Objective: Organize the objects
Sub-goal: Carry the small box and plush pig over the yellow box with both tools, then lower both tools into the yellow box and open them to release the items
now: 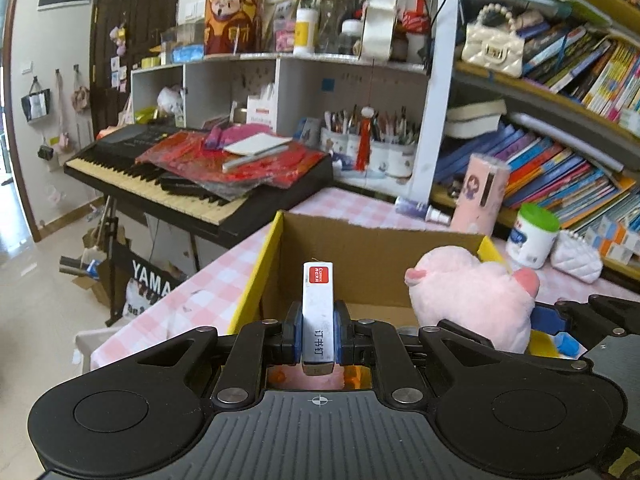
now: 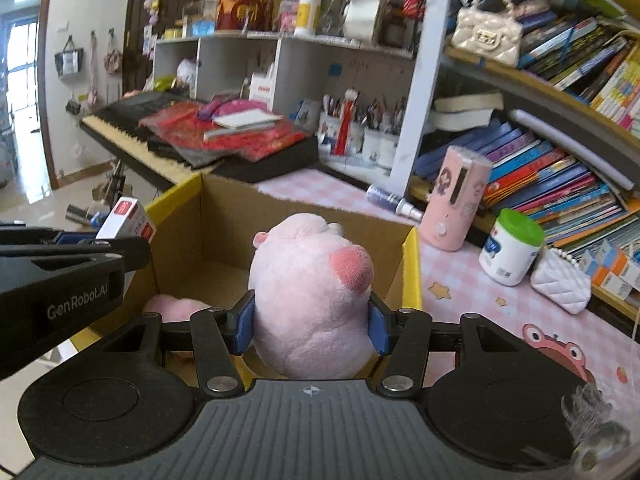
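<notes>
My left gripper (image 1: 318, 330) is shut on a small white staple box (image 1: 318, 312) with a red label, held upright above the near side of an open cardboard box (image 1: 372, 252) with yellow flaps. My right gripper (image 2: 312, 322) is shut on a pink plush pig (image 2: 312, 292), its blue pads pressing both sides, over the same cardboard box (image 2: 216, 220). The pig (image 1: 476, 300) shows at the right of the left wrist view. In the right wrist view the left gripper's body (image 2: 60, 276) and staple box (image 2: 128, 220) appear at the left. Another pink plush piece (image 2: 176, 306) lies inside the box.
The box stands on a pink checked tablecloth (image 2: 460, 280). Behind it stand a pink cylinder (image 2: 456, 204), a green-lidded white jar (image 2: 512, 246), a white quilted purse (image 2: 560, 280), bookshelves (image 1: 560, 168) and pen cups (image 1: 372, 148). A keyboard piano (image 1: 180, 176) piled with red papers lies to the left.
</notes>
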A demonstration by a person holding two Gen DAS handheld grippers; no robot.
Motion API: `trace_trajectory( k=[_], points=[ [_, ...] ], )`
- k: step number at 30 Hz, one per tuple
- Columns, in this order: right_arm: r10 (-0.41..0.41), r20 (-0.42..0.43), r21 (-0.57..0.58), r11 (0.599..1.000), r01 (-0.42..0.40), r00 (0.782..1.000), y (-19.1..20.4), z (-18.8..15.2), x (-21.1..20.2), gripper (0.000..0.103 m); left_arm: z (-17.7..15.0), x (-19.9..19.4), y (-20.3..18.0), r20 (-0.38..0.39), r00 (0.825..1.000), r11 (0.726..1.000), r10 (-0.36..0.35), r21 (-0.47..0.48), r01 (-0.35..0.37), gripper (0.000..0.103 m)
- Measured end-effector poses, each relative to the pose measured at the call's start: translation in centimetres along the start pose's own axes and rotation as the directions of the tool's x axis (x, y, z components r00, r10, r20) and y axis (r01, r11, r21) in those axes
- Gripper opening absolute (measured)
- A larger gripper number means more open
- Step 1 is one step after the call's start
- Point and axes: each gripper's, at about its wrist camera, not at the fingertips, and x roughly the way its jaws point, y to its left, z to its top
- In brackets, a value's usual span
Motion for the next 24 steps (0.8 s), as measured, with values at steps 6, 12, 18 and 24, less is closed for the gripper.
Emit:
trace_trajectory(
  k=[6, 12, 18, 24],
  points=[
    [0.032, -0.058, -0.031, 0.999, -0.034, 0.998, 0.0, 0.0, 2.9, 0.052, -0.1, 2.4, -0.3, -0.057, 0.998, 1.0, 0.027, 0.009, -0.026, 0.013],
    [0.066, -0.125, -0.073, 0.994, -0.076, 0.99, 0.3, -0.3, 5.0, 0.053, -0.5, 4.1, -0.6, -0.103, 0.994, 0.999, 0.04, 0.022, -0.038, 0.013],
    [0.081, -0.146, -0.087, 0.992, -0.095, 0.986, 0.3, -0.1, 5.4, 0.054, -0.6, 5.1, -0.7, -0.131, 0.99, 0.999, 0.044, 0.01, -0.043, 0.014],
    [0.075, -0.153, -0.078, 0.993, -0.088, 0.985, 0.2, -0.2, 5.4, 0.057, -0.9, 5.6, -0.3, -0.168, 0.985, 0.998, 0.029, -0.053, -0.038, 0.016]
  ],
)
